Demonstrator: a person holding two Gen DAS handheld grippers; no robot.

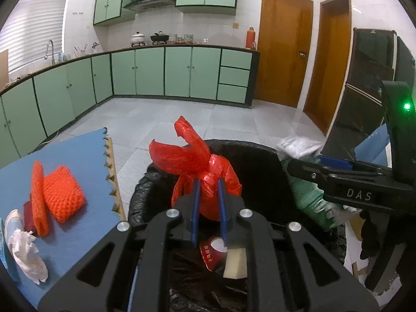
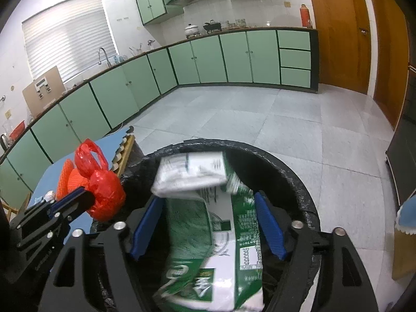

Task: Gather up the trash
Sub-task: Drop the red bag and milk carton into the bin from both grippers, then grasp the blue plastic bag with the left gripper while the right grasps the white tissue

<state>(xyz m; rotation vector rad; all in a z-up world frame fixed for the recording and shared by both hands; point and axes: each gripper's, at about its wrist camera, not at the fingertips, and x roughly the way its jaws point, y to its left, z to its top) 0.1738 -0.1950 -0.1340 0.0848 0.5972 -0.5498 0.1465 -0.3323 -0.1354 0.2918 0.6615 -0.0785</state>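
Observation:
My left gripper (image 1: 208, 182) is shut on a knotted red plastic bag (image 1: 205, 171) and holds it over the black-lined trash bin (image 1: 262, 156). The bag also shows at the left of the right wrist view (image 2: 104, 189). My right gripper (image 2: 208, 223) is open over the same bin (image 2: 291, 171). A green and white package (image 2: 215, 223) sits blurred between its blue fingers (image 2: 270, 226), with space on both sides. In the left wrist view that package (image 1: 309, 197) hangs under my right gripper (image 1: 299, 166). A red paper cup (image 1: 212, 253) lies inside the bin.
A blue mat table (image 1: 78, 234) on the left holds orange foam netting (image 1: 59, 195), a crumpled white tissue (image 1: 26, 254) and a dark red item (image 1: 28, 215). Green kitchen cabinets (image 1: 156, 70), wooden doors (image 1: 283, 52) and a dark fridge (image 1: 369, 78) stand beyond the tiled floor.

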